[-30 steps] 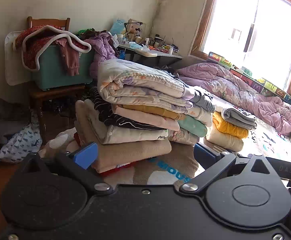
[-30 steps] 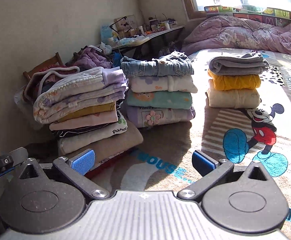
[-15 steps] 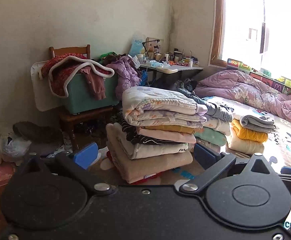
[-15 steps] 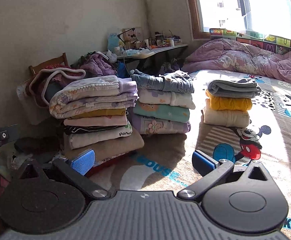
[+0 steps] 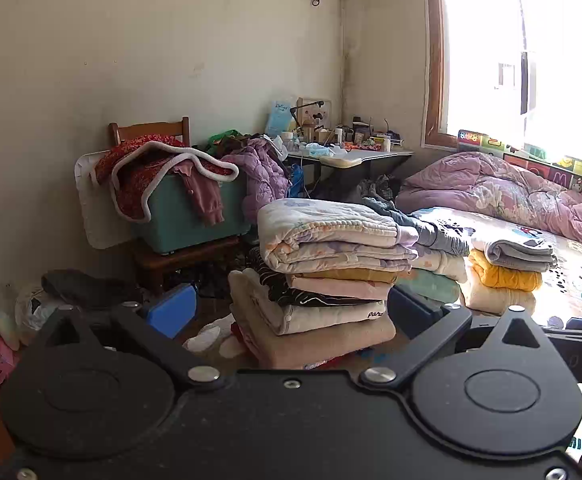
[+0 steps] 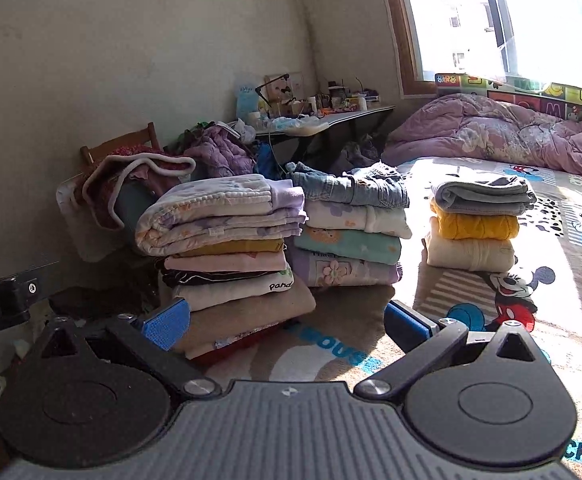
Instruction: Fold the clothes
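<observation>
Compared with one second ago, both cameras stand higher and further back: more of the wall is seen, and the folded piles look smaller and lower in both views. The piles themselves have not changed. The left gripper [image 5: 291, 312] has its blue pads spread wide and it holds nothing; it hangs in the air in front of the tallest pile [image 5: 323, 276]. The right gripper [image 6: 287, 324] is spread wide in the same way, also with nothing between the pads, above the cartoon mat [image 6: 503, 300]. Three piles of folded clothes stand on this mat: the tallest pile [image 6: 227, 248] at left, the middle pile [image 6: 351, 228] just beside it, and the small pile [image 6: 475, 224] apart at right
</observation>
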